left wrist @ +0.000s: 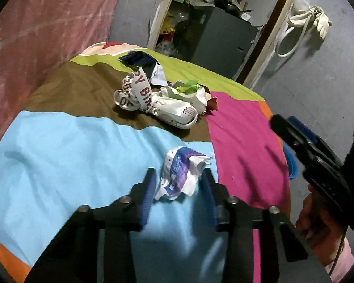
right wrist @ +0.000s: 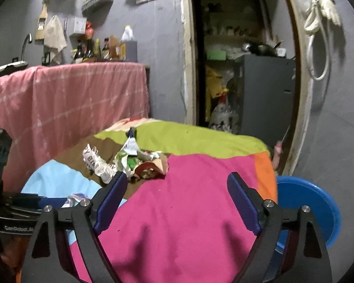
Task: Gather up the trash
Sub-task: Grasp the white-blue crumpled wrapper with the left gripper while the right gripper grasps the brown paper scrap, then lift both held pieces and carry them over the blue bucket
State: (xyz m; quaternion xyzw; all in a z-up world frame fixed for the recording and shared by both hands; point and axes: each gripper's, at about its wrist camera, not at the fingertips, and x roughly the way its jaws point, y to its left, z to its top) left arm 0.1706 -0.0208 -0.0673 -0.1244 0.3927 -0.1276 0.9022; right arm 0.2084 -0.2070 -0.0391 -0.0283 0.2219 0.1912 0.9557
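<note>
A crumpled white and purple wrapper (left wrist: 181,172) lies on the light blue patch of the colourful table cloth (left wrist: 59,155). My left gripper (left wrist: 179,176) is open around it, one blue finger on each side, apart from the paper on the left. A pile of trash (left wrist: 160,94) with a white "birthday" banner, green scraps and dark blue paper lies further back on the brown patch; it also shows in the right wrist view (right wrist: 129,160). My right gripper (right wrist: 177,186) is wide open and empty above the pink patch, and shows at the right of the left wrist view (left wrist: 295,136).
A blue plastic tub (right wrist: 311,207) stands below the table's right edge. A pink cloth (right wrist: 70,103) covers a counter at the back left, with bottles (right wrist: 101,49) on it. An open doorway (right wrist: 243,70) with a dark cabinet is behind the table.
</note>
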